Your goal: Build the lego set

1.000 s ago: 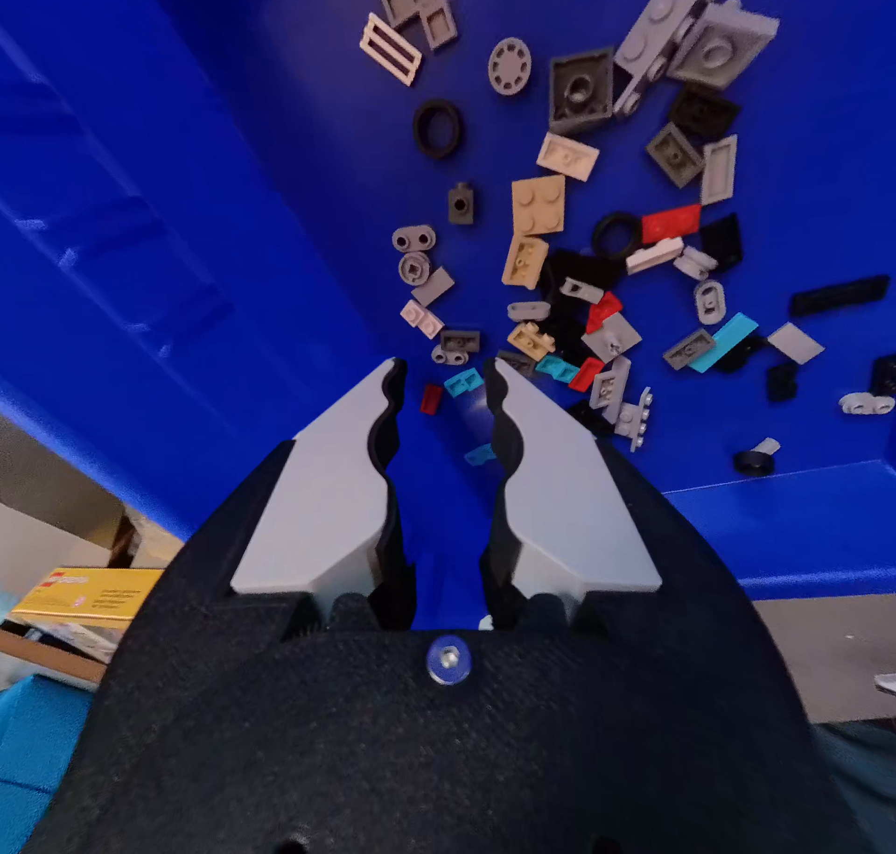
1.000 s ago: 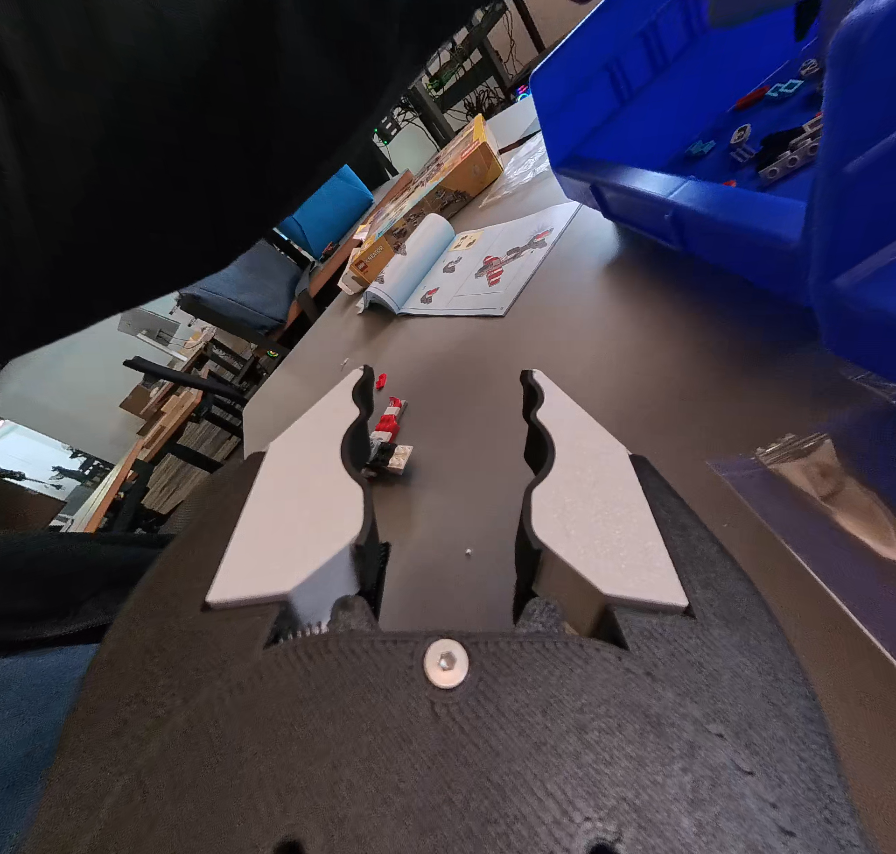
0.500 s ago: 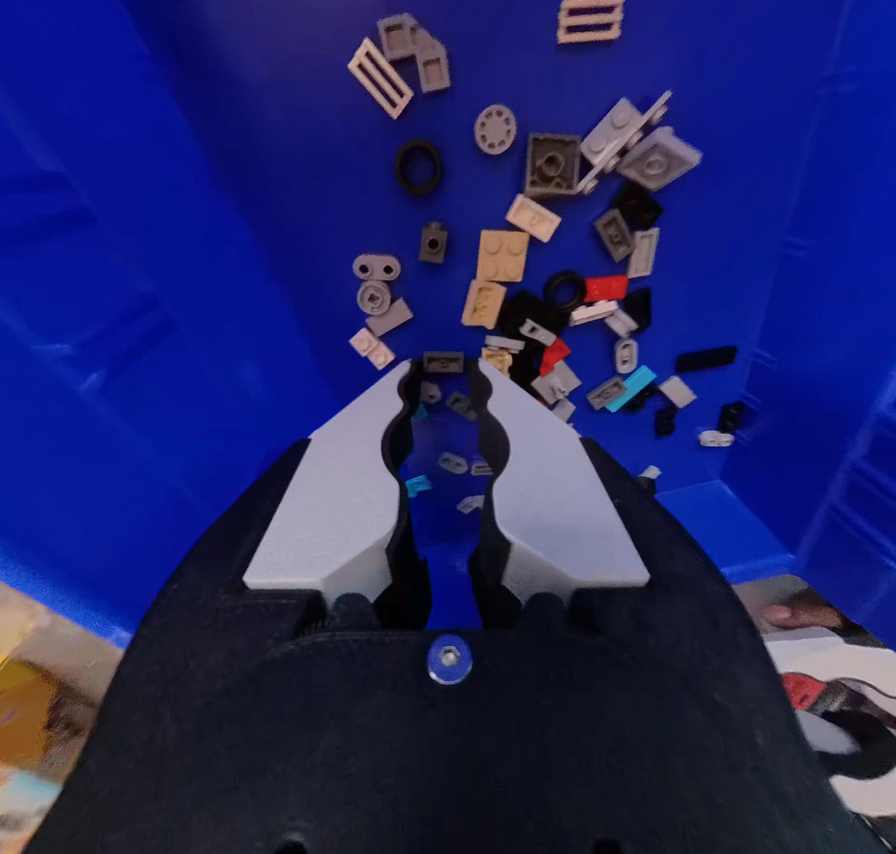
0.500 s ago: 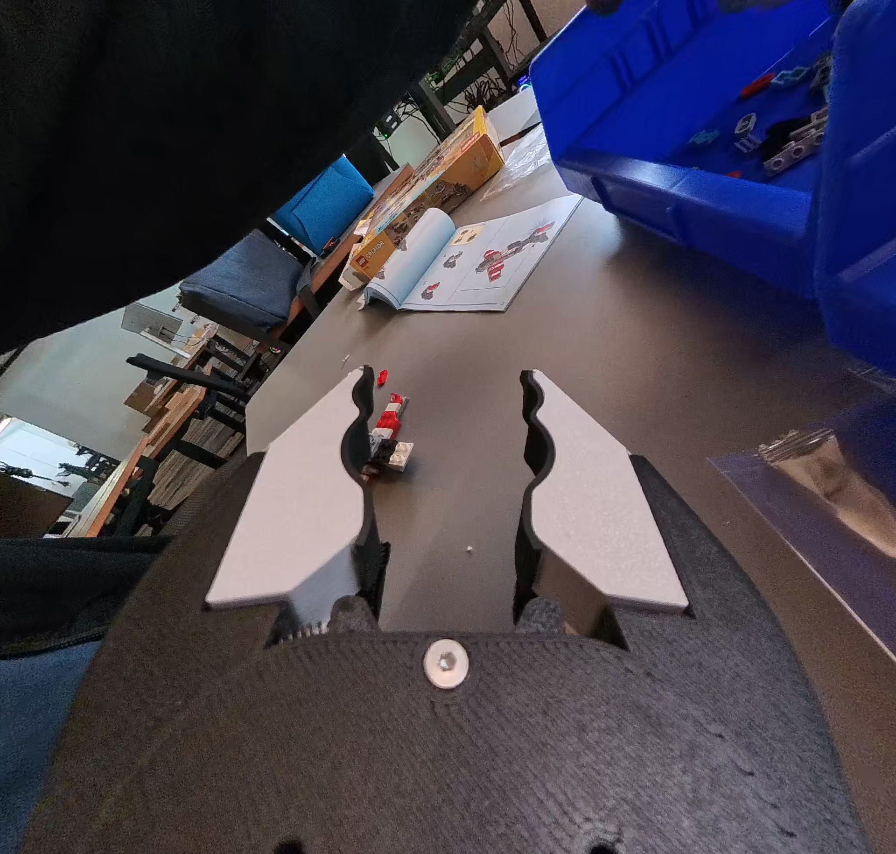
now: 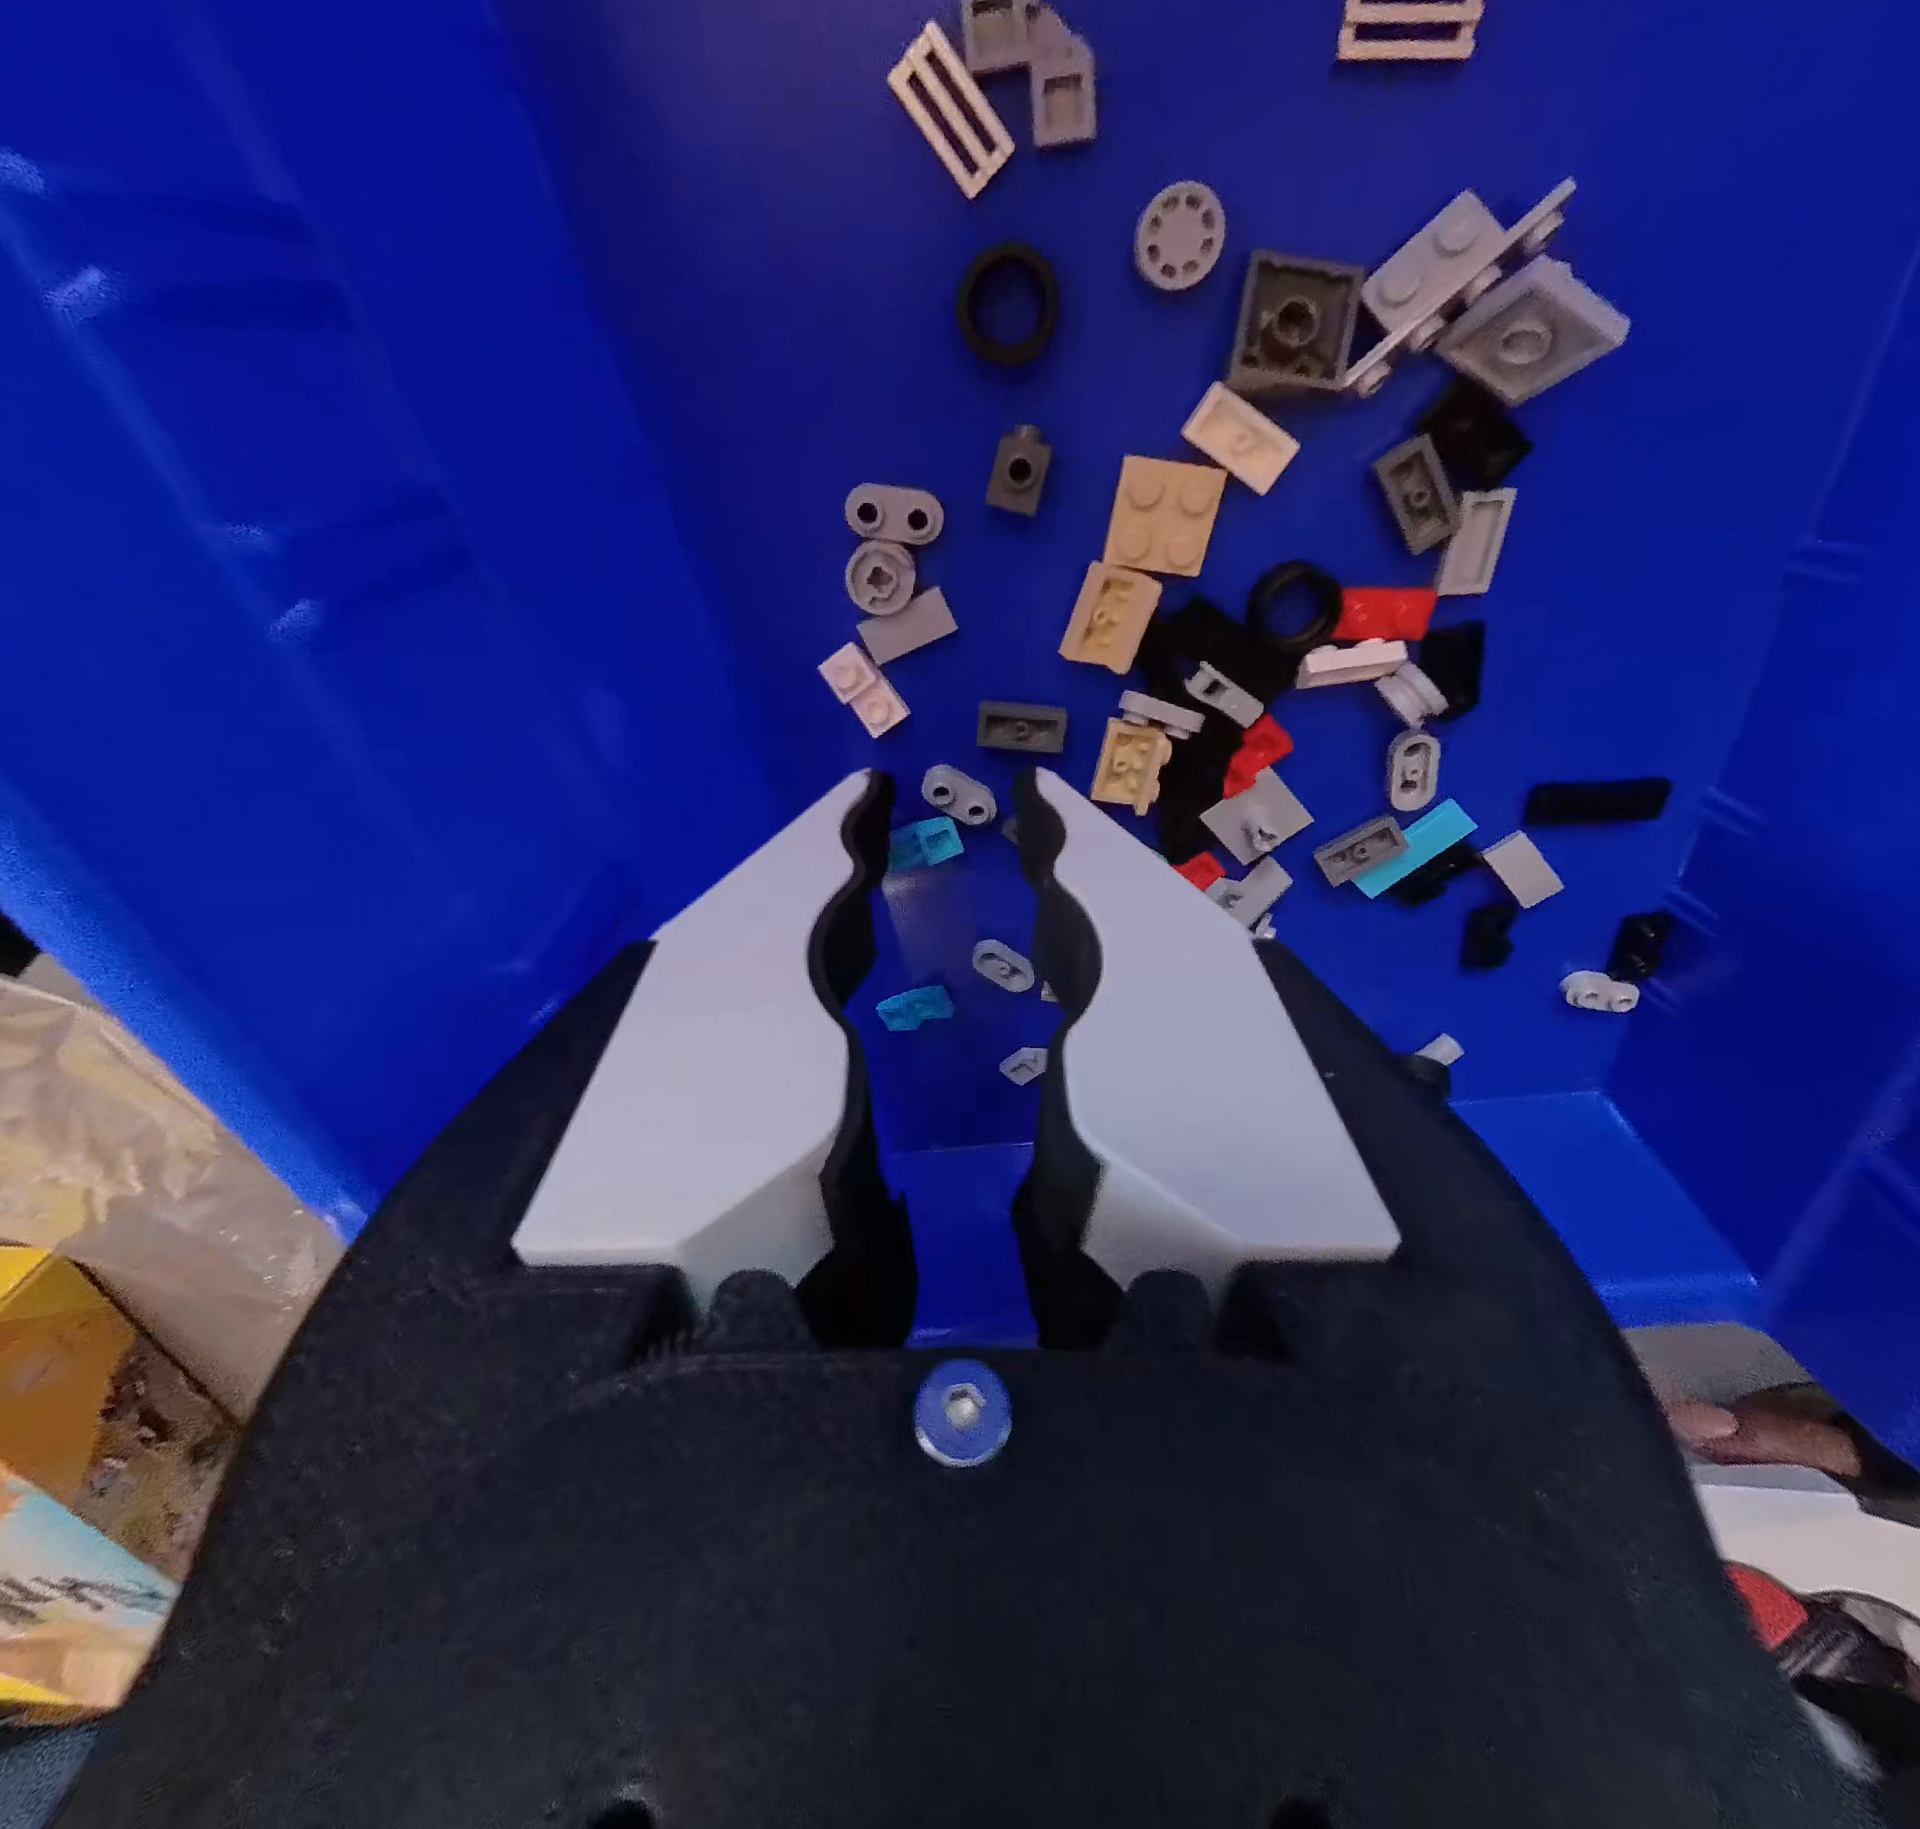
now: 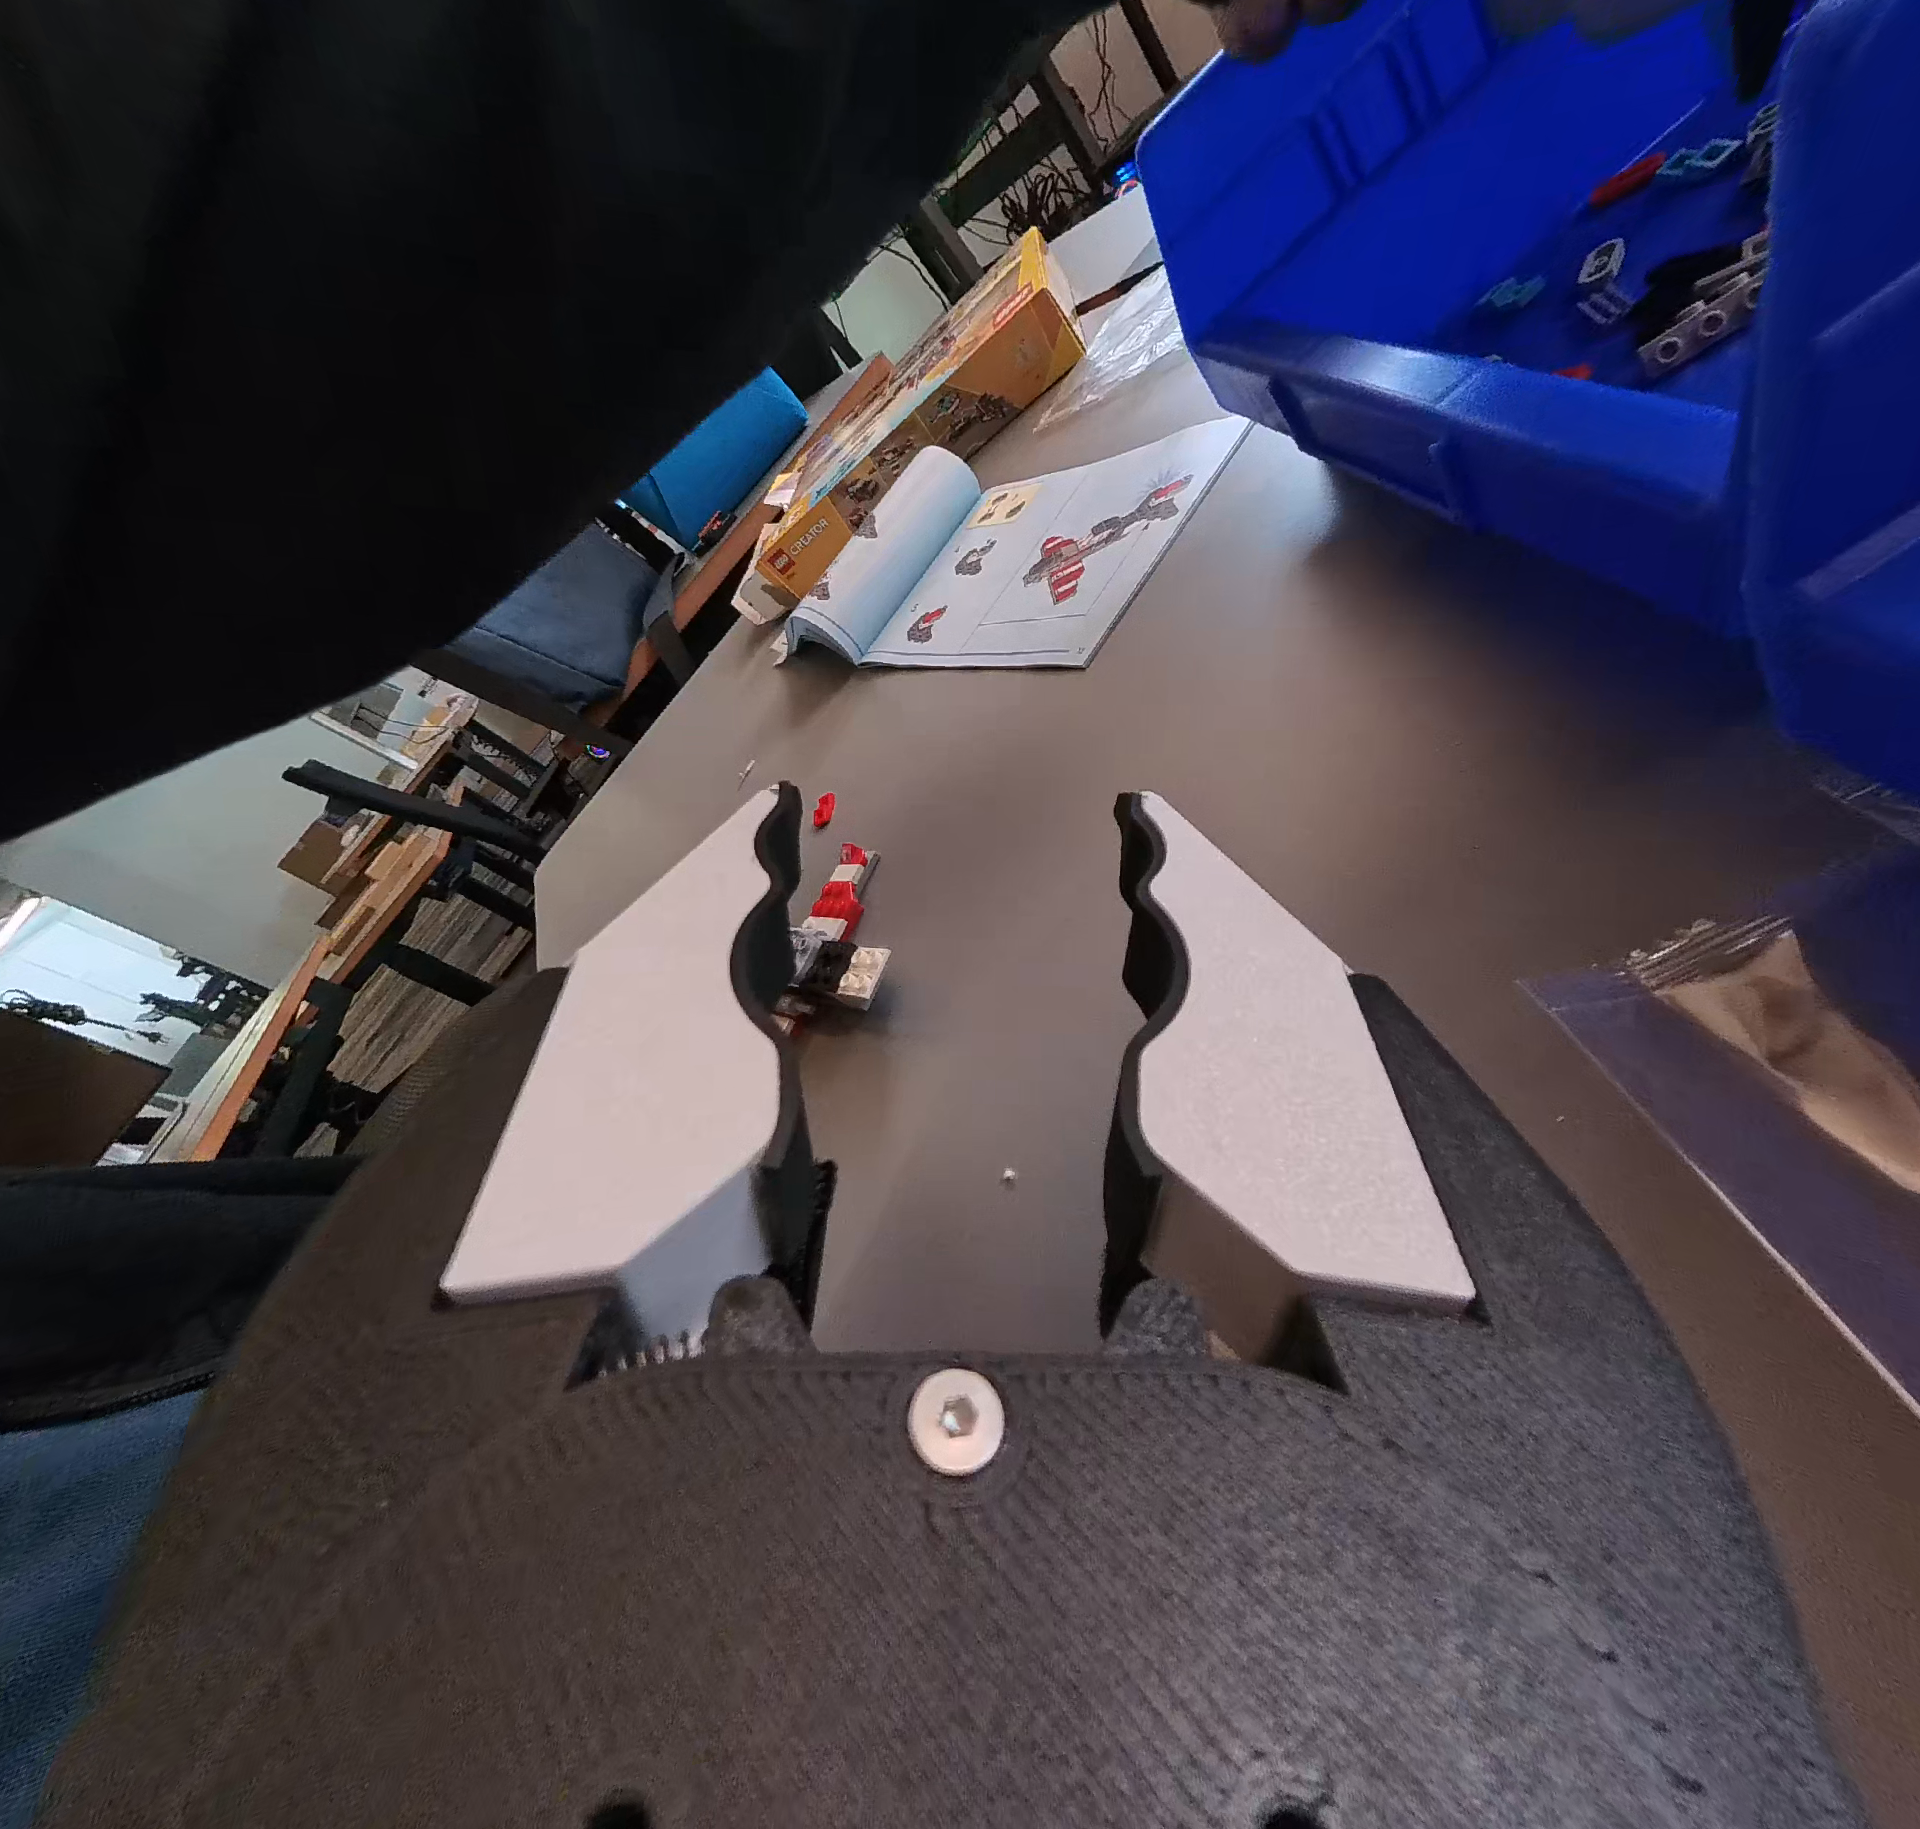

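Item 1, far left of the left wrist view: I am seeing a yellow box (image 5: pixel 52 1364) and crinkled plastic wrap (image 5: pixel 135 1135) outside the blue bin (image 5: pixel 416 532).

Item 2, centre: I am holding the left hand-held gripper (image 5: pixel 954 792) over the bin floor, released, jaws a narrow gap apart, grasping nothing. Its tips are hovering over a grey two-hole piece (image 5: pixel 957 793) and a teal piece (image 5: pixel 925 842).

Item 3, to the right: loose parts are lying scattered, among them a black tyre ring (image 5: pixel 1007 304), a tan plate (image 5: pixel 1169 515), a red plate (image 5: pixel 1382 613) and a large grey assembly (image 5: pixel 1496 293).

Item 4, right wrist view, left: a dark sleeve (image 6: pixel 416 221) is covering the upper left.

Item 5, centre: the right hand-held gripper (image 6: pixel 956 803) is released wide and empty, low over the grey table (image 6: pixel 1351 740). The small red-and-grey partial build (image 6: pixel 836 938) is sitting on the table beside the left finger, with a loose red piece (image 6: pixel 824 809) just beyond.

Item 6, right: the open instruction booklet (image 6: pixel 1018 553), then the bin.

Progress, as I am judging it: early; only a small sub-assembly is built, and most parts are still lying unpicked.
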A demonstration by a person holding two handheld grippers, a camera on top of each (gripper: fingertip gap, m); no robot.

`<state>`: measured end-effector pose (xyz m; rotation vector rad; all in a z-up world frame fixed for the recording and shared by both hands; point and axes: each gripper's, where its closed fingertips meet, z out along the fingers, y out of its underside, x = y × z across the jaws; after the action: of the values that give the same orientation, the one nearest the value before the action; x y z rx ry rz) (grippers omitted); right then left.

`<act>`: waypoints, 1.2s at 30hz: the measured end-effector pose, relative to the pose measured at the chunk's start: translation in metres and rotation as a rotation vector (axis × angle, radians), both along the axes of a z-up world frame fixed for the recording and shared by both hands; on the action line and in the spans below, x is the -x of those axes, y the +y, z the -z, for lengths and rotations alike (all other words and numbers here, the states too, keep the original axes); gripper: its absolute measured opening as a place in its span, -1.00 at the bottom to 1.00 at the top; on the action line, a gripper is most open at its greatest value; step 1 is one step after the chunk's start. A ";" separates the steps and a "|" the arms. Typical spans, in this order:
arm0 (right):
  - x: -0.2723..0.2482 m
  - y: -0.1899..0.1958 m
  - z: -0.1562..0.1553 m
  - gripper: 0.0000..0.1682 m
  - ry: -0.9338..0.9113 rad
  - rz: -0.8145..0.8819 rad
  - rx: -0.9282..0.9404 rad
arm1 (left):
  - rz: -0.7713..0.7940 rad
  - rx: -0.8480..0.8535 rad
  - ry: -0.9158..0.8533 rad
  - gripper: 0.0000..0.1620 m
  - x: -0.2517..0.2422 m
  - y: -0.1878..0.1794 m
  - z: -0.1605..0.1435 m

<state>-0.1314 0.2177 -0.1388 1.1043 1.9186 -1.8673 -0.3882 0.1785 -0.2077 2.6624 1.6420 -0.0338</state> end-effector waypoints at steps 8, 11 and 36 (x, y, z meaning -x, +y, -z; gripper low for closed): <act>0.000 0.002 0.000 -0.25 -0.007 0.004 0.003 | -0.067 -0.044 0.004 -0.75 -0.001 -0.001 0.004; 0.000 0.002 0.000 -0.25 -0.007 0.003 0.001 | -0.073 -0.052 0.012 -0.82 -0.002 -0.001 0.004; -0.001 0.008 0.001 -0.25 -0.023 0.013 0.007 | 0.058 -0.346 0.296 -0.88 -0.089 0.009 -0.100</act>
<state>-0.1306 0.2258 -0.1396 1.1338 1.8950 -1.8588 -0.2997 0.1875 -0.1074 3.0918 1.7943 -0.1671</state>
